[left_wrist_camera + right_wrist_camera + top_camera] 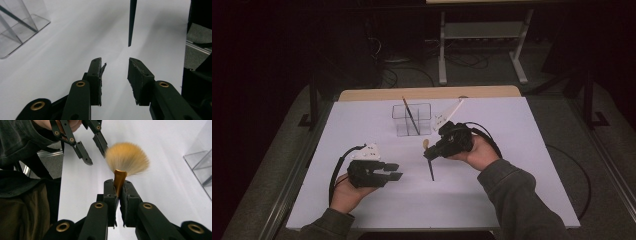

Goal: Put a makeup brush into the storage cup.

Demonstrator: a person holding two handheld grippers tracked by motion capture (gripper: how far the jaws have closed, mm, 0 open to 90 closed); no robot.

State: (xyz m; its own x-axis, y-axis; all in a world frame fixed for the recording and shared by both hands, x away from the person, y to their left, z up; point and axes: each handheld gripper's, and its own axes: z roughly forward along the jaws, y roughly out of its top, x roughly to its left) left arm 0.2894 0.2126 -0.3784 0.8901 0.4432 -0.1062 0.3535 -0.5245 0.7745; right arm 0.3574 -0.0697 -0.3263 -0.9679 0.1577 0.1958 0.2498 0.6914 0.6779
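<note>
The right gripper (119, 185) clamps a brush (127, 160) by its golden collar, bristles fanned upward; the left gripper (96, 150) hangs beyond with jaws apart over the white bench (162, 195).

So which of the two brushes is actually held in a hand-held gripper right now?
The fan-bristled brush, clamped at its gold ferrule by the right hand-held gripper. The other brush stands leaning in the clear holder, untouched.

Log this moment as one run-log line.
right gripper: shut on fan brush | left gripper: open, empty | clear holder: one brush inside
</note>
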